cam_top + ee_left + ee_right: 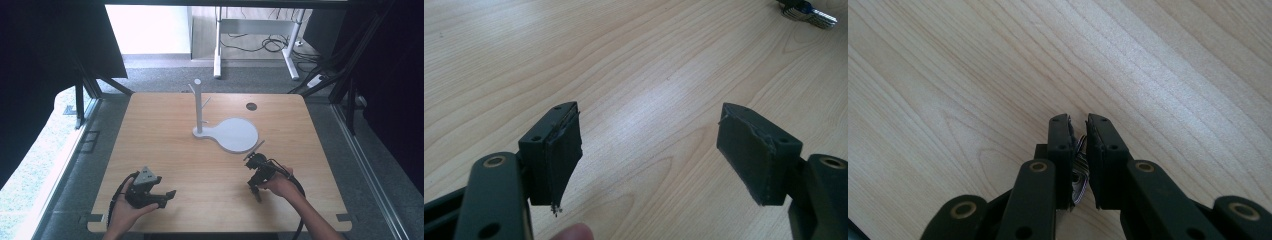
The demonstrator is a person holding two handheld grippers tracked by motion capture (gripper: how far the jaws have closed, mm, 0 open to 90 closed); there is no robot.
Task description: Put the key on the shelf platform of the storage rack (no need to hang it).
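The left gripper (159, 196) rests low over the near-left part of the wooden desk (165, 145), held in the person's left hand (125, 212); its jaws stand wide apart with nothing between them, as the left gripper view (649, 150) confirms, where bare wood grain shows through the gap. This posture suits a gripper that is idle or waiting to receive something. The right gripper (255, 186) is held in the right hand (281, 184) at the near-right of the desk, pointed steeply down at the surface. In the right gripper view (1078, 131) its jaws are nearly closed, and a small striped or ribbed item (1079, 170) sits pinched between them; its identity cannot be determined, as most of it is hidden by the jaws. The steep angle suggests the item is being lifted from, or set down on, the desk. A white stand (199, 107) with an upright post, short pegs and a round flat base plate (236, 135) occupies the middle of the desk, well apart from both grippers; judging by the pegs, it may serve as a hanging point. A small metallic object (808, 12) lies at the far edge of the left gripper view. A dark round hole (251, 106) sits near the far edge of the desk. No brand, label or readable writing is visible.
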